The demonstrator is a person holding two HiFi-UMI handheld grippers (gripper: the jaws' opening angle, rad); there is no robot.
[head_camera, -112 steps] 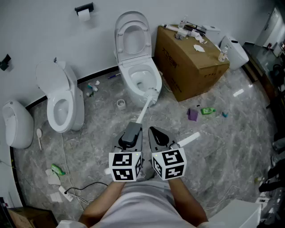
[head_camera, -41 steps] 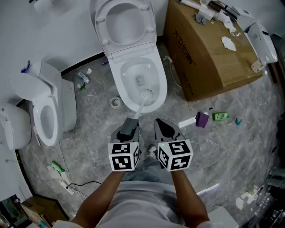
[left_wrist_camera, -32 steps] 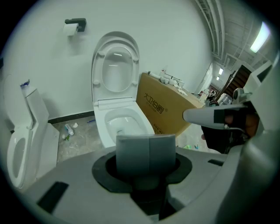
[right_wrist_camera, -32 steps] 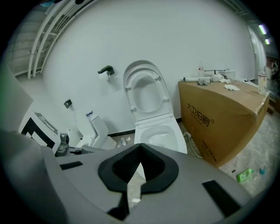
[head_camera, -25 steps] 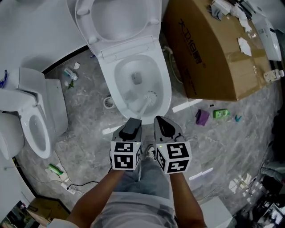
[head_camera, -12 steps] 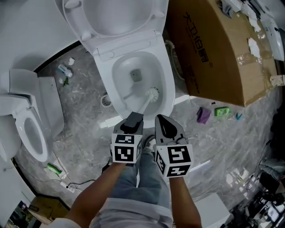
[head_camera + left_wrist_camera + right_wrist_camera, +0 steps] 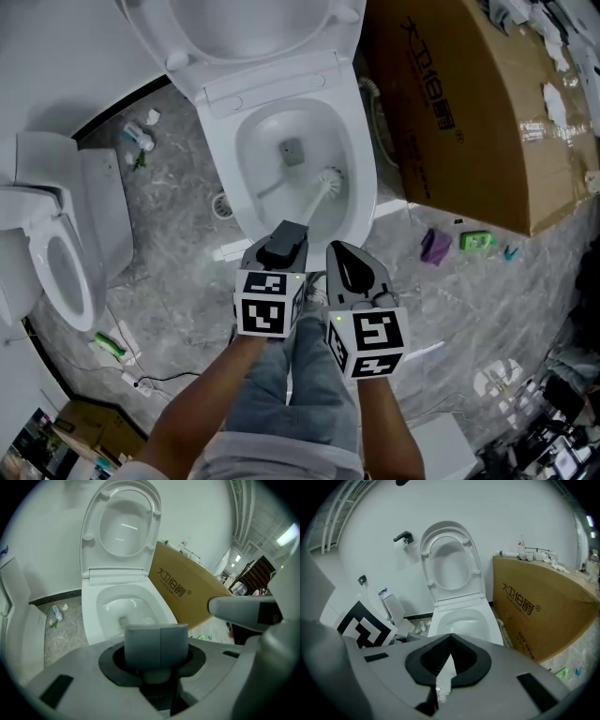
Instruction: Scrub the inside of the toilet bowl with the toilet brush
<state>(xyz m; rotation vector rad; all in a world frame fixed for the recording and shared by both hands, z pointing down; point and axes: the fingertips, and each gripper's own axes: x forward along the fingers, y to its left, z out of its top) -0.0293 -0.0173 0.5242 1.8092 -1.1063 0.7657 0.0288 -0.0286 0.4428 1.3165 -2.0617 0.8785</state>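
White toilet bowl [image 7: 222,164], brown cardboard box [image 7: 469,122], grey marbled floor [image 7: 487,291]

Cluttered washroom: two toilets [image 7: 217,159], cardboard box [image 7: 469,112]

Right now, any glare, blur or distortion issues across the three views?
Head view: even light, sharp, toilet brush crisp; bright glare spots on the floor. Left gripper view: heavy fisheye, dark corners, foreground soft, ceiling light blown out. Right gripper view: same fisheye, cardboard box edges bowed.
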